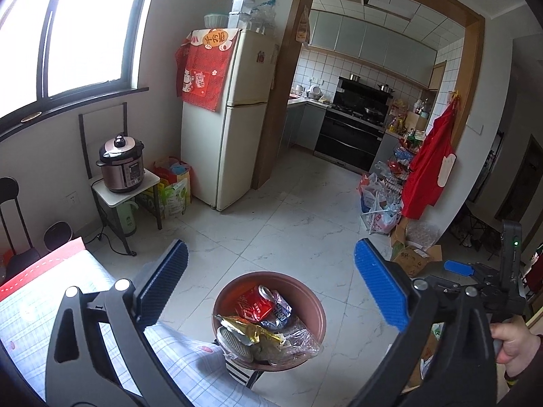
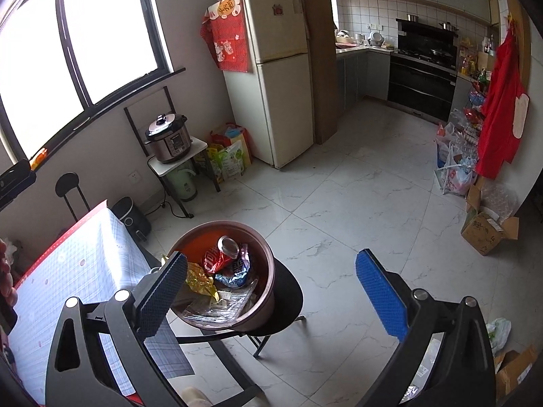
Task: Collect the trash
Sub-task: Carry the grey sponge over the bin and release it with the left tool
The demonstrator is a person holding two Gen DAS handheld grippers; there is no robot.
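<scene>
A brown round bin stands on a black stool beside the table; it also shows in the right wrist view. Inside lie a red soda can, a gold foil wrapper, a blue-white packet and clear plastic. The can and gold wrapper show in the right view too. My left gripper is open and empty, held above the bin. My right gripper is open and empty, over the bin's right side. The right gripper also shows at the left view's right edge.
A table with a checked cloth is at the left. A fridge, a pressure cooker on a small stand, bags and cardboard boxes line the walls. The tiled floor leads to the kitchen.
</scene>
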